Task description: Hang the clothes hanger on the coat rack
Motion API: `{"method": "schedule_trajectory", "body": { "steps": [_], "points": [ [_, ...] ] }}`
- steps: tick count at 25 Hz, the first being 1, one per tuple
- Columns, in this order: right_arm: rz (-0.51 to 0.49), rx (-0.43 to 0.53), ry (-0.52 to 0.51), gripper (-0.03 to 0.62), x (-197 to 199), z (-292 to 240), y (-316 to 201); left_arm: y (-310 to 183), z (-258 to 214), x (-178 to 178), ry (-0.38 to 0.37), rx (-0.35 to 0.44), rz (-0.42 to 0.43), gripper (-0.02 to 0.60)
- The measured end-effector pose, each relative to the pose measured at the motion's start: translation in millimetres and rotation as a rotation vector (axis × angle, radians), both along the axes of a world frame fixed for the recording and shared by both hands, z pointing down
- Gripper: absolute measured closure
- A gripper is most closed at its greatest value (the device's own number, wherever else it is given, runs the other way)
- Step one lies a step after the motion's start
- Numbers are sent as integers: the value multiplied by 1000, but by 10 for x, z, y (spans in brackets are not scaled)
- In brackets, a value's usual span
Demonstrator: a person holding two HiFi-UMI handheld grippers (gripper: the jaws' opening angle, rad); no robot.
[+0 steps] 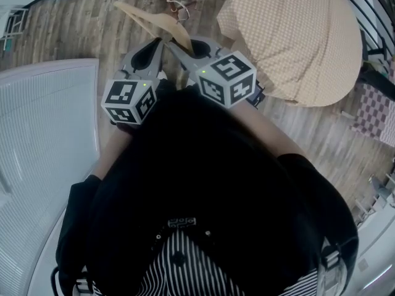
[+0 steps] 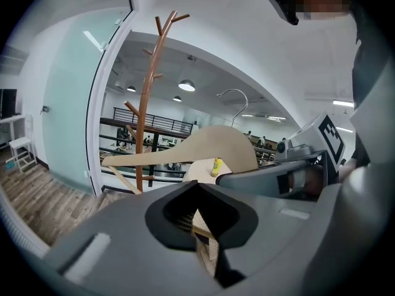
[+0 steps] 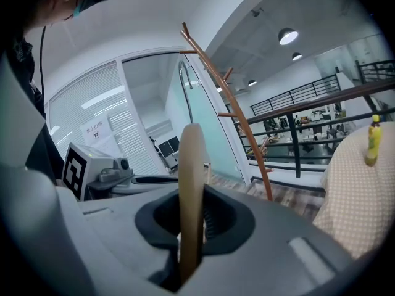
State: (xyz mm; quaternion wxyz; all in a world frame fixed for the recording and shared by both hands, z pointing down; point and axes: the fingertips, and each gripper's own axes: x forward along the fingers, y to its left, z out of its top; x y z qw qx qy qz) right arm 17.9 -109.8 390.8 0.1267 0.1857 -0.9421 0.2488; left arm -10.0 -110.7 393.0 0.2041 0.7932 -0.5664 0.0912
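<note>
**Both grippers clamped on the wooden hanger, coat rack ahead**

*Open room and edges.* In the head view you hold the left gripper (image 1: 157, 45) and the right gripper (image 1: 179, 49) close together in front of your chest, above a wood-plank floor (image 1: 68, 29). A white ribbed panel (image 1: 43, 140) bounds the space on your left. A round table (image 1: 308, 54) draped in a checked cloth closes it on your right, with a yellow bottle (image 3: 372, 140) standing on top. Bare floor lies between the two. The coat rack (image 2: 148, 97) stands beyond the grippers, beside a frosted glass partition (image 2: 68, 116) and apart from the hanger. A dark railing (image 3: 308, 103) runs behind it.

*Grippers.* The clothes hanger (image 1: 148, 18) is carried between your two grippers. The left jaws are closed on one end of it. The right jaws pinch its body, seen edge-on in the right gripper view, and the wood fills the narrow gap between them.

*Materials and shapes.* The hanger is pale, smooth wood: a broad curved shoulder tapering to a long arm. A curved metal hook (image 2: 233, 97) rises from its top. The rack is a slender reddish-brown trunk with short pegs angled upward like branches. Each gripper is matte grey and carries a cube (image 1: 128, 100) with black-and-white square markers.
</note>
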Motion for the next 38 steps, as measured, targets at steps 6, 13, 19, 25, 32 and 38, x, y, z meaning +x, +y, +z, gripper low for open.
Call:
{"method": "schedule_trajectory", "body": {
  "steps": [6,13,19,25,32,38],
  "points": [
    [36,-2,8,556,128,58,-148,-231,35,84,10,-2,38,581],
    [113,15,25,556,380,-27,-464,-575,-18,354,19,10,131,581],
    [157,24,39,556,333,41,-675,-892,21,296,28,29,170,581],
    [166,29,62,556,159,53,-1061,-1290,32,104,24,27,166,581],
    [125,13,82,557,-566,-58,-1739,-2054,-139,-551,49,21,161,581],
    [116,19,112,557,-1281,-38,-2066,-2393,-96,-1290,63,10,178,580]
  ]
}}
